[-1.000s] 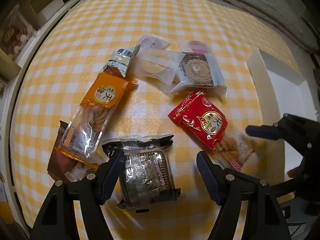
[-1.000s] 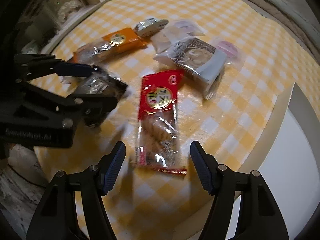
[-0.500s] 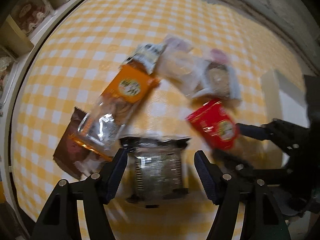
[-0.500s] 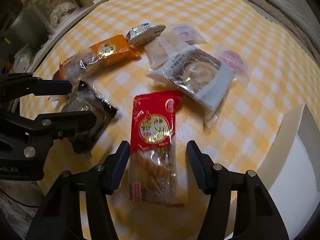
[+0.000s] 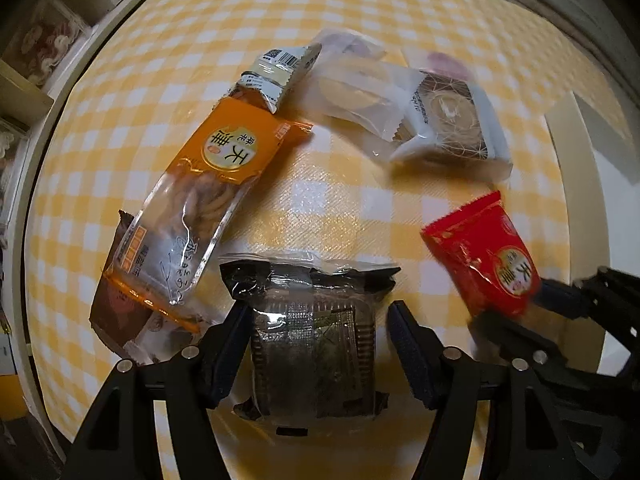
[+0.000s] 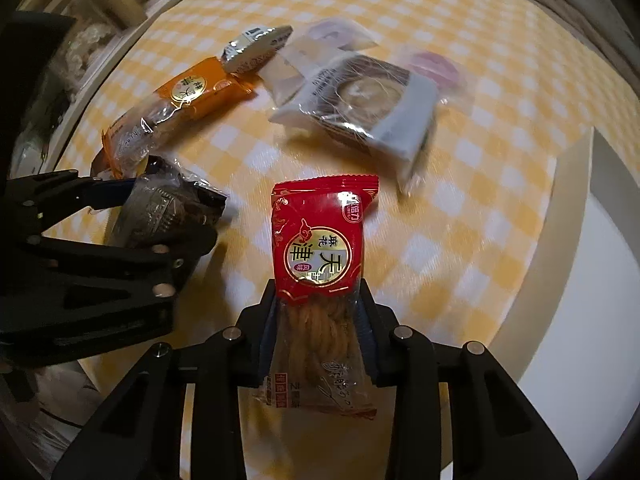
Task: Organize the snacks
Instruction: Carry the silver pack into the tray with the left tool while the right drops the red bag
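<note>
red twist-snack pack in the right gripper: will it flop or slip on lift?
Red pack likely flops little: it already stands past the closing right gripper without drooping. Glossy film could slip. The twisted pastry inside looks brittle, so a hard squeeze may crack it.

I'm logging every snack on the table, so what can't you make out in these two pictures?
- Brown packet, left wrist view: mostly hidden under the orange packet.
- Pink-centred clear packet, right wrist view: blurred, unreadable.
- White tray, both views: cut off by the edge; contents unseen.
- Red packet, left wrist view: lower end behind the right gripper.

"天津" and "麻花" on the red snack packet (image 6: 320, 240); "天津" on the orange snack packet (image 5: 224, 152)
</note>
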`<state>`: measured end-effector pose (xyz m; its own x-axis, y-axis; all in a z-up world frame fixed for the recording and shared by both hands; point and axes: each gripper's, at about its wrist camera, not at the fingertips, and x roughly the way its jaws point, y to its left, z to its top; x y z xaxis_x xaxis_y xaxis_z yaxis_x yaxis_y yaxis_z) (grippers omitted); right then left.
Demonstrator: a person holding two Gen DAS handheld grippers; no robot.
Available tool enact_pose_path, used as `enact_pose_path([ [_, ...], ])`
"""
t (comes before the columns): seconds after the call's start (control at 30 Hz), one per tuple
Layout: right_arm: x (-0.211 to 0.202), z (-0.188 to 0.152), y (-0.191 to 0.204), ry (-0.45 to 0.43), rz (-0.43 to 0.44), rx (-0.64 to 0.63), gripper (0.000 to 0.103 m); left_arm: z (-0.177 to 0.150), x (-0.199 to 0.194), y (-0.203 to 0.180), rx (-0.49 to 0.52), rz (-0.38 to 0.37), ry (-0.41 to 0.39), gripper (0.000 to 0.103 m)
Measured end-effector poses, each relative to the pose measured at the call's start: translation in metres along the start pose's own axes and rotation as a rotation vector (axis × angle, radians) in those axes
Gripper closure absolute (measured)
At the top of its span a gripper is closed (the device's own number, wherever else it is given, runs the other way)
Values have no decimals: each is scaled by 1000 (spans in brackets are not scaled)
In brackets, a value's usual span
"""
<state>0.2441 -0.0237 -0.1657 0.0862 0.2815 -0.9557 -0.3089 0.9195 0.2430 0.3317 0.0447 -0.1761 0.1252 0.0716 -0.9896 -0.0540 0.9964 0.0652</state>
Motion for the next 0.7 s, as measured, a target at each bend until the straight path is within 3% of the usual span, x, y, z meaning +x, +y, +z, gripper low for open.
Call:
enact_pose_path([
  [0.13, -5, -7, -6, -3, 20, 46, 68, 1, 0, 1, -8, -7, 2, 48],
  [0.33, -26, -4, -10, -63, -8, 70, 69, -1, -28, 12, -18, -86, -39, 51],
  [0.47, -56, -3, -12, -150, -18, 82, 69, -3, -57, 13, -29, -173, -130, 51],
  [0.7, -115, -10, -23, -312, -46, 118, 69, -6, -108, 5, -20, -258, -291, 52],
])
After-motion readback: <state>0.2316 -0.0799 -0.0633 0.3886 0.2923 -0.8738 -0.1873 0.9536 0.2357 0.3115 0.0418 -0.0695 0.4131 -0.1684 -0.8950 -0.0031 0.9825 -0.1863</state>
